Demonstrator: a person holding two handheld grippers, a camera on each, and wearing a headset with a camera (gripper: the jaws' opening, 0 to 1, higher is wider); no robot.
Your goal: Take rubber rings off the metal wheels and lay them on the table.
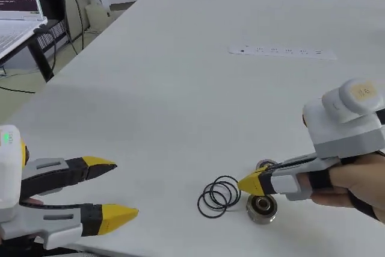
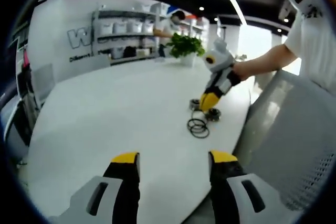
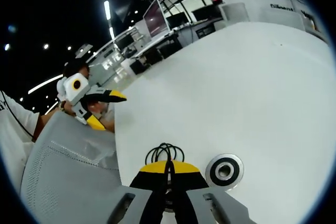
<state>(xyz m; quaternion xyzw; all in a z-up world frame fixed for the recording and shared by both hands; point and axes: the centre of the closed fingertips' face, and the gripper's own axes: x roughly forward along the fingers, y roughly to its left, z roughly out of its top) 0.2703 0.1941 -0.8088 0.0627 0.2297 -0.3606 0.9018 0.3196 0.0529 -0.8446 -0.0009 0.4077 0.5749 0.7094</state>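
The left claw (image 1: pixel 111 188) is held over the near-left part of the white worktop (image 1: pixel 180 88). Its yellow-tipped jaws are spread wide apart, and nothing is gripped between them. The right claw (image 1: pixel 245 182) is lowered to the worktop at the near right, with its jaws pressed together (whether a ring is nipped between the tips cannot be told). A loose bunch of black rubber rings (image 1: pixel 219 197) is laid flat on the worktop, right at those tips. The near metal wheel (image 1: pixel 262 206) is seen just beside the rings, under the right claw. The far metal wheel (image 1: pixel 265 165) is partly hidden behind it. A white power strip (image 1: pixel 283 51) is seen far back.
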